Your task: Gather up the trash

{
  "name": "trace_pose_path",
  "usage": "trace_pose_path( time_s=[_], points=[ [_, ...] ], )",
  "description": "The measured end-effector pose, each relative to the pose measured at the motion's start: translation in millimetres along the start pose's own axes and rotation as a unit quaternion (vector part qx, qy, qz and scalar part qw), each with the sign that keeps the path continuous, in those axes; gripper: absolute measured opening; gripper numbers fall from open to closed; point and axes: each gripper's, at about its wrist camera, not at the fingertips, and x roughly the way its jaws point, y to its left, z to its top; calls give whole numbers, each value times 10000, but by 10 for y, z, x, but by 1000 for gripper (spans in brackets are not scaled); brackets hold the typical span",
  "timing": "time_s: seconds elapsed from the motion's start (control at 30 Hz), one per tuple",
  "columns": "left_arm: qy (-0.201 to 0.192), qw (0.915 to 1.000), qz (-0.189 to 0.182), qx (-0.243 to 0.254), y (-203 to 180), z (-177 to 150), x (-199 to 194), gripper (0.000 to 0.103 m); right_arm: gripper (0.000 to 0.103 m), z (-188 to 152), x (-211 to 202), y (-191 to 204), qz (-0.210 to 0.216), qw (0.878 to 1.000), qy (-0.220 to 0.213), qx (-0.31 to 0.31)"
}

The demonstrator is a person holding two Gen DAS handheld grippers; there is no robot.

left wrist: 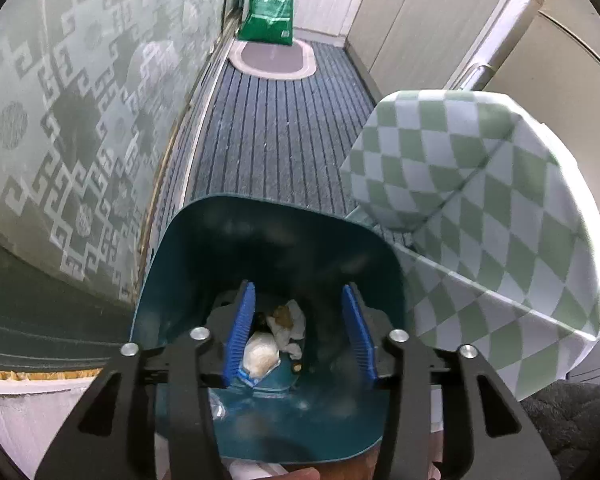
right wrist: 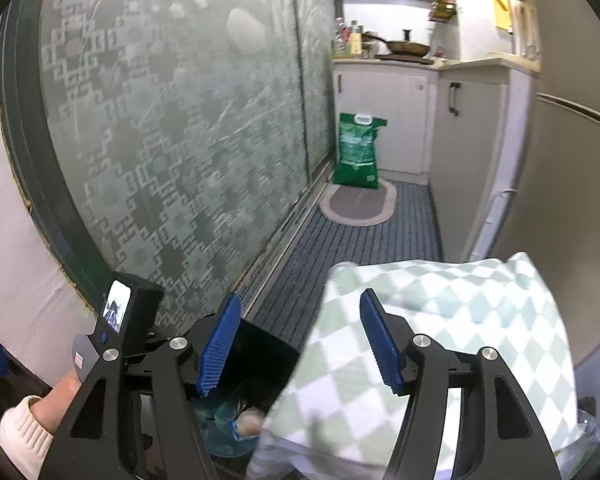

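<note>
A teal trash bin [left wrist: 180,260] stands on the floor right under my left gripper [left wrist: 299,290]. Its blue pads are apart and press on nothing, so it is open over the bin's mouth. On the bin's bottom lie a pale bun-like lump in clear wrap [left wrist: 262,354] and a crumpled white tissue [left wrist: 290,320]. My right gripper [right wrist: 299,296] is open and empty, higher up, above the bin [right wrist: 260,344] and the table's corner. The wrapped lump [right wrist: 250,420] shows there too. At its lower left are the left gripper's body with a small screen [right wrist: 118,312] and a hand [right wrist: 56,396] in a white sleeve.
A table under a green-and-white checked cloth [left wrist: 480,200] crowds the bin's right side. A patterned frosted glass door [left wrist: 80,120] runs along the left. A striped floor runner [left wrist: 280,140] leads to an oval mat [left wrist: 272,58] and a green sack [left wrist: 272,8]. White cabinets [right wrist: 472,152] line the right.
</note>
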Motion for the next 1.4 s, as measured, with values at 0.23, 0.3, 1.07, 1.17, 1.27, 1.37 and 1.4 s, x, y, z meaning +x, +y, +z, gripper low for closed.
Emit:
trace_pose_path(
  time_s=[0.23, 0.3, 1.07, 1.17, 1.27, 1.37, 1.4],
  points=[
    [-662, 9973, -182, 245, -310, 109, -295, 69, 68, -52, -235, -369, -177, 9993, -178, 274],
    [-885, 9952, -213, 346, -409, 132, -417, 77, 71, -75, -292, -449, -207, 9990, -211, 328],
    [-2410, 9659, 496, 809, -770, -427, -1405, 99, 100, -233, -1075, -801, -505, 9954, -804, 143],
    [-2452, 9652, 497, 761, -818, -564, -1460, 99, 100, -291, -1135, -825, -535, 9951, -823, 117],
    [-2465, 9649, 526, 734, -857, -728, -1439, 99, 100, -408, -1188, -818, -456, 9965, -699, -12],
    [-2458, 9630, 672, 879, -932, -779, -1402, 99, 100, -535, -1277, -728, -586, 9955, -662, -351],
    [-2479, 9614, 743, 931, -953, -780, -1407, 99, 100, -566, -1304, -711, -597, 9952, -668, -387]
  ],
)
